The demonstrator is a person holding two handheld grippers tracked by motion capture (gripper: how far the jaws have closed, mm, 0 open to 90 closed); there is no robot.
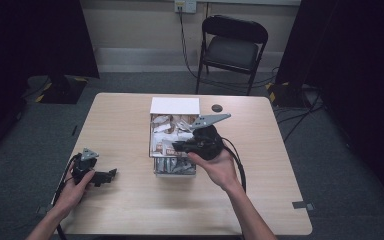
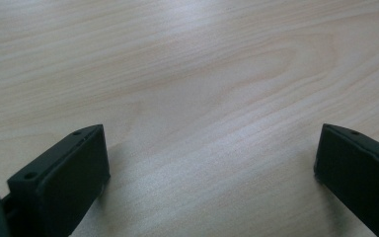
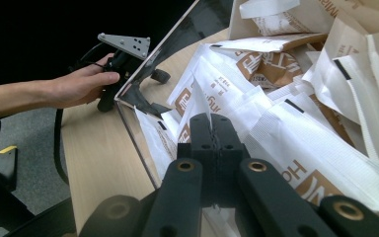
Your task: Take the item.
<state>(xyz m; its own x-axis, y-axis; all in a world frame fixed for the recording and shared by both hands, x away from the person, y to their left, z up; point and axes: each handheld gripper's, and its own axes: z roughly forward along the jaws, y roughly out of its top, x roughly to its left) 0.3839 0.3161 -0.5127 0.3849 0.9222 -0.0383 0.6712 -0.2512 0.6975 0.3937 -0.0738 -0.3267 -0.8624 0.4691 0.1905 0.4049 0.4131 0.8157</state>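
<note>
A clear box (image 1: 153,150) in the middle of the table is piled with white and brown paper sachets (image 1: 166,131) (image 3: 296,133). My right gripper (image 1: 176,147) (image 3: 210,120) hovers over the box's near part, pointing left, its jaws pressed together just above the sachets. I cannot tell whether a sachet edge is pinched between them. My left gripper (image 1: 111,174) (image 2: 209,163) lies on the bare wood at the front left, jaws wide apart with nothing between them. In the right gripper view, a hand (image 3: 79,86) holds it beyond the box wall.
A white flap (image 1: 175,105) stands at the box's far side. A small black round thing (image 1: 217,108) lies on the table behind the box. Beyond the table are a black folding chair (image 1: 232,47), floor cables and dark curtains on both sides.
</note>
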